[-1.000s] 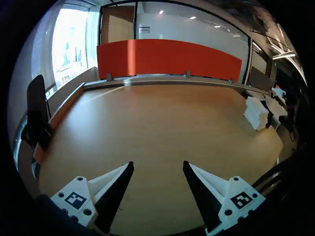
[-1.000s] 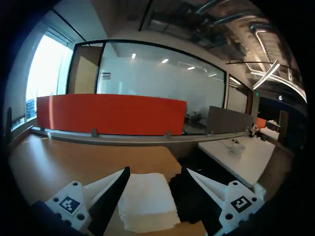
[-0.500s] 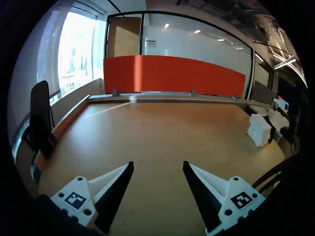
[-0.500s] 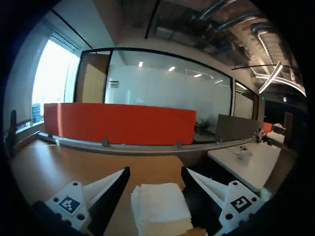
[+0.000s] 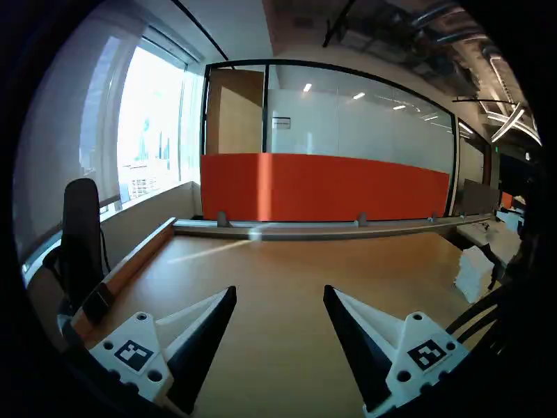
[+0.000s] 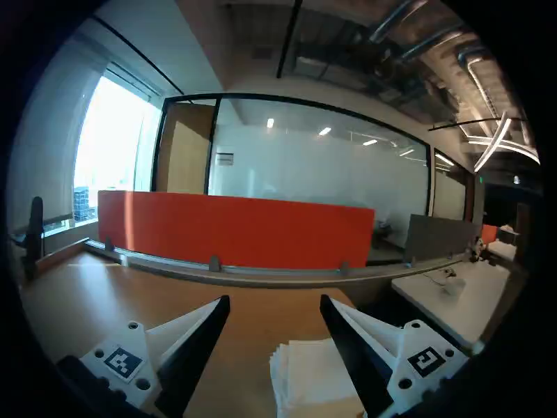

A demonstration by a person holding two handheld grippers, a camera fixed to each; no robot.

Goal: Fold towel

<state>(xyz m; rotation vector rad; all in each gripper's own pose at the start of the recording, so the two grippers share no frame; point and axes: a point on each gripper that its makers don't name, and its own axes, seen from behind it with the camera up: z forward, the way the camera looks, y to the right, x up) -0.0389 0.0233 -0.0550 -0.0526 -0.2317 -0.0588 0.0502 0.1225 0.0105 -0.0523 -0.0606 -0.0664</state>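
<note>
A stack of folded white towels (image 6: 310, 376) lies on the wooden table (image 6: 139, 306), low between the right gripper's fingers and just ahead of them. My right gripper (image 6: 273, 313) is open with nothing between its fingers. In the left gripper view the same white stack (image 5: 477, 273) sits at the table's far right edge. My left gripper (image 5: 278, 299) is open over bare wood (image 5: 278, 265), holding nothing.
An orange divider panel (image 5: 324, 187) runs along the table's far edge, with a glass wall behind it. A black chair (image 5: 80, 237) stands at the left by the window. A white desk (image 6: 452, 292) lies to the right across a gap.
Both grippers have tilted upward and drawn back, so more ceiling shows. The towel stack has slid lower and rightward in the right gripper view. Both grippers stay open.
</note>
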